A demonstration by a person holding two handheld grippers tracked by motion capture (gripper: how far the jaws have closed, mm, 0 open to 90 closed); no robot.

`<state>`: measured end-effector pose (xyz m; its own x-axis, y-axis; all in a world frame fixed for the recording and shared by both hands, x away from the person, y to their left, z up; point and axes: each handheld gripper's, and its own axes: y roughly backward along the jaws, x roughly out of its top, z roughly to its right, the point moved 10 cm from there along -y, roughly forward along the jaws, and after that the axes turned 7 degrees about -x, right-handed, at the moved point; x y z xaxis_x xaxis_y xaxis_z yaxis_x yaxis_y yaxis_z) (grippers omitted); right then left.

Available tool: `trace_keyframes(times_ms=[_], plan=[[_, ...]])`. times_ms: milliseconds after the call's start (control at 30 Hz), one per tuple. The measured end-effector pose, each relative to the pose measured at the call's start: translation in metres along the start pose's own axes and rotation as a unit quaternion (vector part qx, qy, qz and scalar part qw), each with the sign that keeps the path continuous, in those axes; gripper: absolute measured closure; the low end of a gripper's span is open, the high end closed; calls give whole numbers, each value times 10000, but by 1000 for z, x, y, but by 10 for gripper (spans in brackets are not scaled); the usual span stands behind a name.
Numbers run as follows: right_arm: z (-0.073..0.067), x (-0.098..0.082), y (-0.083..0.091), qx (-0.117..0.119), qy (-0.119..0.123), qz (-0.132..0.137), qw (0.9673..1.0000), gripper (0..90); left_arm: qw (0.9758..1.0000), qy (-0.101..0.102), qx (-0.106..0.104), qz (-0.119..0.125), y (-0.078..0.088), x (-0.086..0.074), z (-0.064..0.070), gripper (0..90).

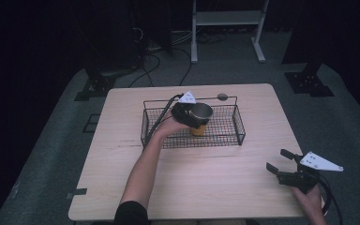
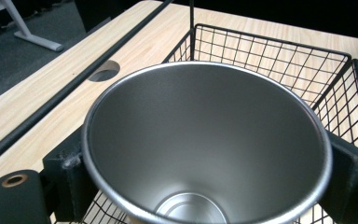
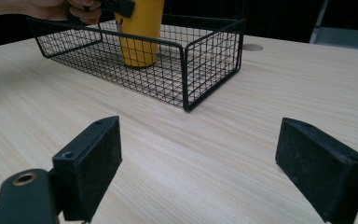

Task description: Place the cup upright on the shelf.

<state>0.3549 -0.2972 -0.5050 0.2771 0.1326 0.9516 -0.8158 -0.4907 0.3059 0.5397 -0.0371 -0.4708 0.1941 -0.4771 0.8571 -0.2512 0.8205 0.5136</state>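
Two grippers work at one wooden table [image 1: 122, 187]. At about eleven o'clock from the table's middle, the left gripper [image 1: 193, 114] clamps a yellow cup [image 1: 200, 119] by its steel rim, jaws pressed to either side. That cup stands upright inside the wire basket [image 1: 238, 123], left of its middle. Down at five o'clock, the right gripper [image 1: 281, 161] hovers spread wide, grasping nothing, well apart from the basket.

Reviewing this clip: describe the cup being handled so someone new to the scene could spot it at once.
On the wooden table sits a black wire basket. Inside it stands the cup, clamped by the left gripper. Its yellow outside and shiny steel inside set it apart from everything around it.
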Motion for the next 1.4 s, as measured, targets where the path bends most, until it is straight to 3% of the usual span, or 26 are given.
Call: trace_keyframes(times_ms=[100, 333, 833, 1100, 1400], plan=[[0, 0, 0, 4, 30, 1, 10000, 134, 9996, -133, 46, -229, -1, -4, 2, 103], [0, 0, 1, 27, 21, 13, 10000, 133, 9994, -104, 84, -322, 3, -7, 0, 76], [0, -1, 0, -8, 6, -27, 10000, 132, 9999, 45, 135, 78, 15, 6, -1, 20], [0, -1, -1, -40, 11, -54, 10000, 132, 9990, -11, 207, 392, 27, 18, 3, 20], [0, -1, -1, -47, 11, -57, 10000, 132, 9983, -76, 155, 560, 34, 25, 13, 10]])
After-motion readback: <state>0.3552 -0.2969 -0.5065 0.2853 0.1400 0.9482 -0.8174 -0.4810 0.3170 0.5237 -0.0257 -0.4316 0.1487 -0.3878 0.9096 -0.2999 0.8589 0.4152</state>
